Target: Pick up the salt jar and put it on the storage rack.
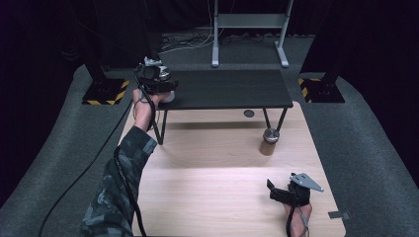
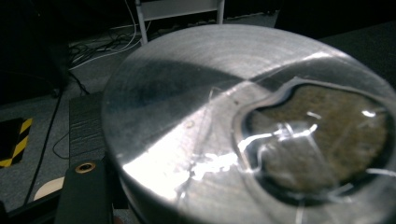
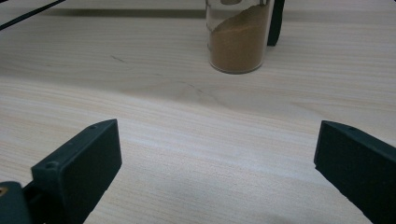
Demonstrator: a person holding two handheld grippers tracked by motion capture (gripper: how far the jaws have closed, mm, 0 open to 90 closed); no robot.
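Jar [image 2: 243, 130] clamped in left gripper [image 1: 157, 84] fingers at shelf [image 1: 232, 89] edge; right gripper [image 3: 215, 163] fingers apart, empty.

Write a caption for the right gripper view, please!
Open right gripper fingers wait above the wooden table, facing a spice jar.

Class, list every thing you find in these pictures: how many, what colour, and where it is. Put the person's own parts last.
Jar of brown powder: one on the wooden table, clear glass with a silver lid, by the shelf's right leg.
Second jar: one, silver lid with a clear window, clamped in the left gripper at the shelf's left end.
Black shelf: one, on thin legs, at the table's far side.
Wooden table: one, pale.
Grey frame: one, on the floor behind.
Left gripper: black, shut on the second jar.
Right gripper: black, open, low over the table.
Sleeve: camouflage, left arm.
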